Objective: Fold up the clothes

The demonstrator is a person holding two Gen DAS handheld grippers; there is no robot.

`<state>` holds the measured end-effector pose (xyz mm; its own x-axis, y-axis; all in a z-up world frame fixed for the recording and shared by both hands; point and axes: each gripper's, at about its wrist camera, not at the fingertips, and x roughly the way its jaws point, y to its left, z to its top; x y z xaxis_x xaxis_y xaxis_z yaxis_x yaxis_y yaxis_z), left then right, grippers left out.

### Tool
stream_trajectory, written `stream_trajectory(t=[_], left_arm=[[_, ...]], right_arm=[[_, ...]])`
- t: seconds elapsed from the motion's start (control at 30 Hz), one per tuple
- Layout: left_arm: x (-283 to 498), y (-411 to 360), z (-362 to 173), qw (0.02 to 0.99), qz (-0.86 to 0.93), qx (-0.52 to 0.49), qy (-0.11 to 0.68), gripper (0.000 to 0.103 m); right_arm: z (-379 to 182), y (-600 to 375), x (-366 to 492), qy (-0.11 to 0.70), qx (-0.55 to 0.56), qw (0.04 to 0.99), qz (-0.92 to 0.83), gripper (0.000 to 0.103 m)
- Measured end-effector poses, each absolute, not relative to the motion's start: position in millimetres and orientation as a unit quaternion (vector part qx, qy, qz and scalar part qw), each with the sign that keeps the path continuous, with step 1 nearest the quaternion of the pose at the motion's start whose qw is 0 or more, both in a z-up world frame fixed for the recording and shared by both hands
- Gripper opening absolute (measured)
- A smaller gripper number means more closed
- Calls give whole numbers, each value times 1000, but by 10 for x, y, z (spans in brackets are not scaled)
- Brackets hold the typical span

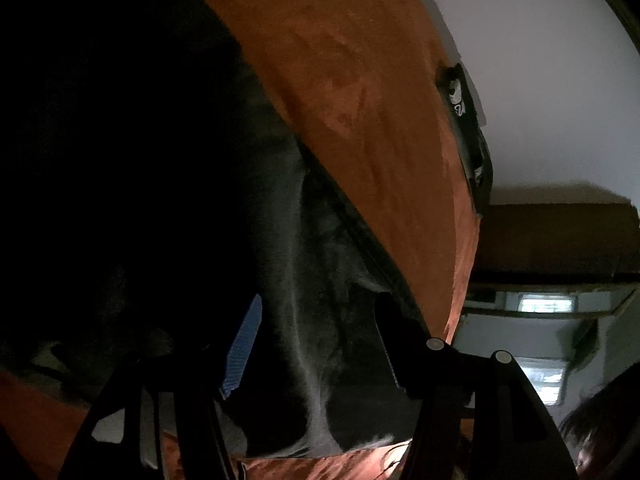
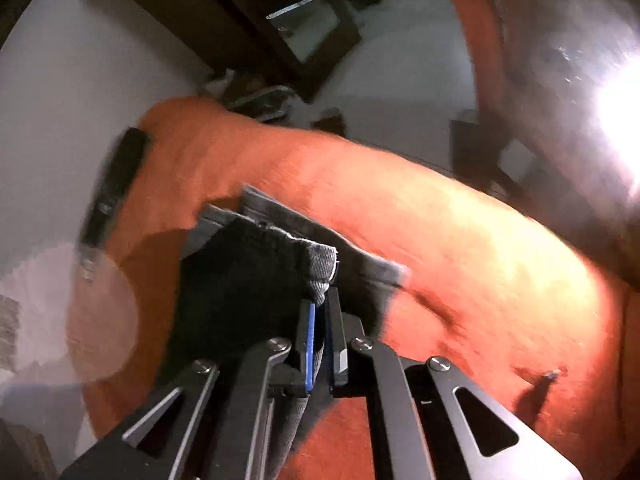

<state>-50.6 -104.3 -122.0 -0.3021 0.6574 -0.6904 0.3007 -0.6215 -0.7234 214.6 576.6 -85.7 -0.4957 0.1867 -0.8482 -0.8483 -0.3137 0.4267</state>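
Right gripper jaws clamped on the dark garment's grey edge; left gripper jaws apart, cloth bunched between them.

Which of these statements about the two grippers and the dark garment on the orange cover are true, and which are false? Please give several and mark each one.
1. The right gripper is shut on the dark garment. True.
2. The garment is bright yellow. False: it is dark grey to black.
3. The surface under the garment is an orange cover. True.
4. The left gripper holds nothing. False: dark cloth runs between its fingers, which stand apart.
5. The pads on the right gripper's fingers are red. False: they are blue.
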Motion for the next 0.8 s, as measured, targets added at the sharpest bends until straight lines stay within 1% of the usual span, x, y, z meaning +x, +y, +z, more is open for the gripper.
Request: stream_trajectory(t=[0.1, 0.17, 0.2, 0.27, 0.33, 0.37, 0.43, 0.5, 0.6, 0.67, 0.7, 0.73, 0.77, 0.8], left_arm=[[-566, -926, -1294, 138, 683, -588, -410, 60], [-580, -861, -1291, 148, 685, -593, -397, 60], [-589, -833, -1282, 153, 687, -594, -390, 60], [-577, -836, -1254, 155, 690, -592, -385, 60], [-562, -880, -1253, 151, 688, -593, -391, 60], [-548, -914, -1269, 147, 685, -593, -397, 60], [-518, -983, -1303, 139, 678, -595, -408, 60], [-488, -1038, -1345, 133, 669, -597, -424, 60], [-467, -1076, -1353, 132, 660, -597, -437, 60], [-476, -1068, -1323, 134, 663, -597, -433, 60], [-480, -1068, -1306, 134, 665, -597, -428, 60], [-485, -1068, -1290, 134, 668, -596, -424, 60], [-489, -1067, -1273, 134, 671, -596, -420, 60], [-494, -1067, -1257, 134, 674, -596, -416, 60]], right_arm=[[-1239, 5867, 2134, 486, -395, 356, 694, 4], [-1323, 5876, 2220, 504, -393, 347, 687, 8], [-1267, 5860, 2212, 493, -401, 345, 691, 10], [-1009, 5811, 2176, 437, -420, 362, 708, 23], [-680, 5749, 2038, 356, -429, 380, 738, 25], [-524, 5721, 1881, 300, -439, 378, 758, 37], [-402, 5700, 1466, 218, -472, 324, 791, 53], [-357, 5712, 1038, 157, -497, 255, 815, 53], [-528, 5906, 502, 167, -495, 187, 832, 53], [-755, 6013, 226, 166, -529, 179, 813, 53], [-878, 6059, 133, 168, -550, 175, 800, 50], [-1001, 6112, 61, 181, -563, 169, 789, 28], [-1078, 6155, 52, 209, -566, 164, 781, 13], [-1121, 6192, 63, 232, -564, 162, 776, 13]])
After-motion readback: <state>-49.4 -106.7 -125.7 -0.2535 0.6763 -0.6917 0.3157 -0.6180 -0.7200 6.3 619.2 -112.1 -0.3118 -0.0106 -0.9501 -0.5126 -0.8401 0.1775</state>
